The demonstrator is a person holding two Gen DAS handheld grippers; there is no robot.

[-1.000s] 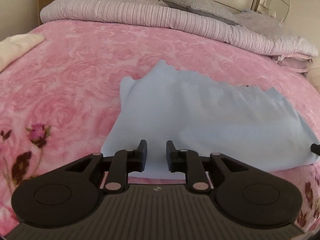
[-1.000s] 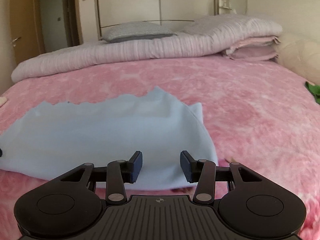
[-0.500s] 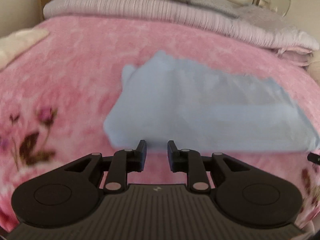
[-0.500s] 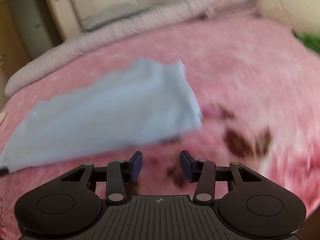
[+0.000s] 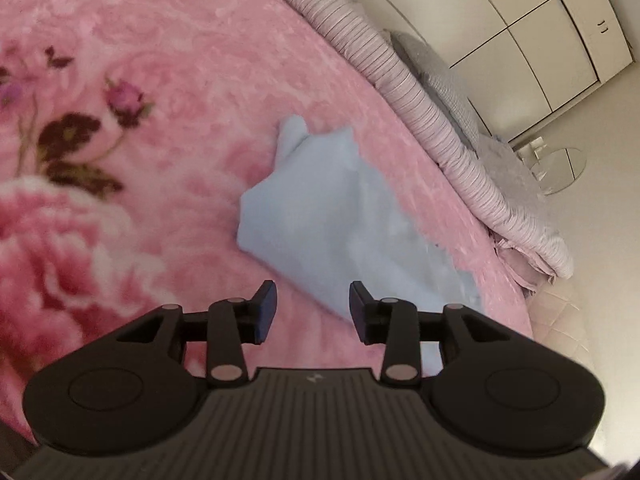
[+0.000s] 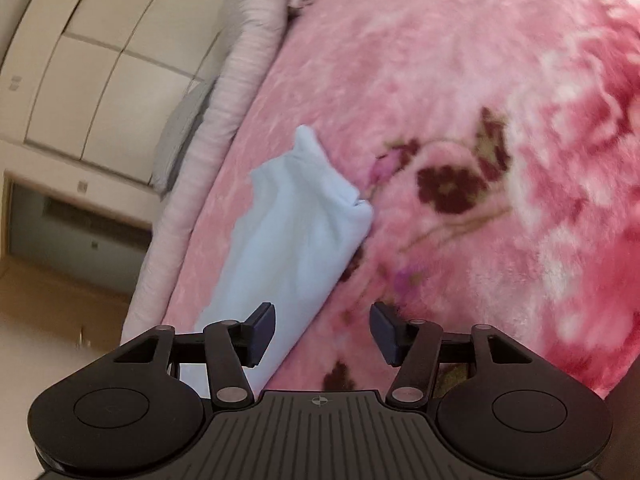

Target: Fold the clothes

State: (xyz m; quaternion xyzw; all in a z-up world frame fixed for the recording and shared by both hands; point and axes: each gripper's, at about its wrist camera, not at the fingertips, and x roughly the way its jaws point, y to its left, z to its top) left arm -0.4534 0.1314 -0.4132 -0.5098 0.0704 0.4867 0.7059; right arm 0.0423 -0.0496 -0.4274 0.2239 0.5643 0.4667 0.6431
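Observation:
A light blue garment (image 5: 328,216) lies folded into a long strip on the pink rose-patterned blanket (image 5: 168,80). My left gripper (image 5: 313,312) hovers over one end of it, jaws opening, with only the strip's near edge and blanket showing between the pads. In the right wrist view the same blue garment (image 6: 292,236) runs away from me along the blanket (image 6: 460,80). My right gripper (image 6: 323,334) sits at its other end, jaws opening wide, nothing pressed between them. Its left fingertip (image 6: 262,322) overlaps the cloth's edge.
A rolled striped lilac quilt (image 5: 420,108) and grey pillows (image 5: 448,88) line the far side of the bed. Cream wardrobe doors (image 6: 92,48) stand behind. A round mirror (image 5: 560,168) sits on a side table.
Both grippers have rolled sharply, so the bed now appears tilted in each view. Both pairs of jaws stand wider apart than before. The blue garment lies farther from the fingertips.

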